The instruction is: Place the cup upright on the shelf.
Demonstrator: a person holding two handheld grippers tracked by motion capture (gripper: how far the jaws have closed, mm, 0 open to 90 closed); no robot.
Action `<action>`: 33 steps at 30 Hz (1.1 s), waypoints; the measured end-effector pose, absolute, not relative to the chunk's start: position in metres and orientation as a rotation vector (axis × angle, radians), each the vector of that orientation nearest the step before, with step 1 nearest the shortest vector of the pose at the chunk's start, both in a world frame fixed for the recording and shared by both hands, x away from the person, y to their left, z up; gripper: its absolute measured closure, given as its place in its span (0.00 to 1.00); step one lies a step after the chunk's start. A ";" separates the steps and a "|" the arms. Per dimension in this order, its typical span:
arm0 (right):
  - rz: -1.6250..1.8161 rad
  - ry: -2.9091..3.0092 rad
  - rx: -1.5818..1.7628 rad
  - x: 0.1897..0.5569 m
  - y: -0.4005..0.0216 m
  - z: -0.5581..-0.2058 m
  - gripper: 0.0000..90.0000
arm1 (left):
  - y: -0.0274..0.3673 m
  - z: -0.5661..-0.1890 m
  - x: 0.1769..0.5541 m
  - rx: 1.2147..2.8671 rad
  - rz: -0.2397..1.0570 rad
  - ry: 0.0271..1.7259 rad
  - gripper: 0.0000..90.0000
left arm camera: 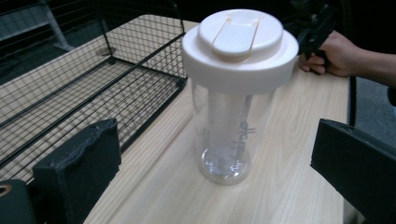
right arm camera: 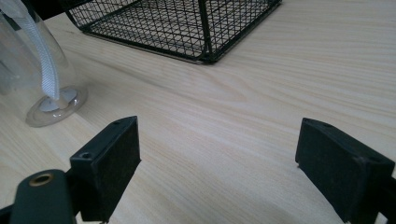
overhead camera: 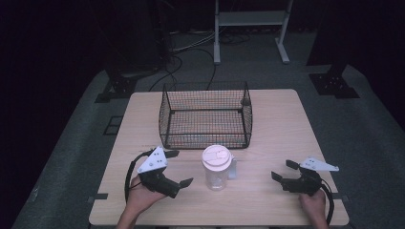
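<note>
A clear plastic bottle (overhead camera: 216,168) with a wide white lid stands upright on the wooden table (overhead camera: 282,124), just in front of a black wire basket (overhead camera: 206,114). My left gripper (overhead camera: 180,168) is open to the left of the bottle, pointing at it. In the left gripper view the bottle (left arm camera: 233,116) stands between and beyond the open jaws of the left gripper (left arm camera: 218,144), untouched. To the bottle's right my right gripper (overhead camera: 282,170) is open and holds nothing. The right gripper view has the right gripper (right arm camera: 219,154) over bare wood, with the bottle's base (right arm camera: 51,100) at far left.
The basket (right arm camera: 187,23) has nothing in it and sits at the table's middle back. The other hand (left arm camera: 336,53) with its gripper shows beyond the bottle in the left gripper view. Stand legs and cables lie on the floor behind the table.
</note>
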State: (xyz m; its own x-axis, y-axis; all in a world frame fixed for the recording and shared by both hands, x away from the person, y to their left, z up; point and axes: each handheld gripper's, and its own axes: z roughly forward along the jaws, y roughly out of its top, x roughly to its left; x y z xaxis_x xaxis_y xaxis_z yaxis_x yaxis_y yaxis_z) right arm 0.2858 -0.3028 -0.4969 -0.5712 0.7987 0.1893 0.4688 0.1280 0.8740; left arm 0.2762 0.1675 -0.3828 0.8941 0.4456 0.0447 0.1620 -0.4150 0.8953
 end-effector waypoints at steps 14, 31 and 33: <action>1.426 2.090 1.226 0.286 -0.303 -0.497 0.14 | 0.143 -0.378 0.281 2.045 0.272 0.387 0.01; 1.433 2.094 1.220 0.286 -0.303 -0.497 0.14 | 0.120 -0.378 0.296 2.128 0.194 0.384 0.01; 1.436 2.095 1.220 0.286 -0.303 -0.497 0.14 | 0.117 -0.378 0.298 2.131 0.192 0.386 0.01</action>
State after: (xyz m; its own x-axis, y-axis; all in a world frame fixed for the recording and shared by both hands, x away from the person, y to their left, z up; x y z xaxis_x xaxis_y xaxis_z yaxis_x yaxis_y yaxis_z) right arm 0.2859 -0.3034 -0.4968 -0.5826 0.7895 0.1930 0.4649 0.1288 0.8760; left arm 0.2977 0.1174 -0.3776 0.9384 0.3454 -0.0106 0.2001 -0.5181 0.8316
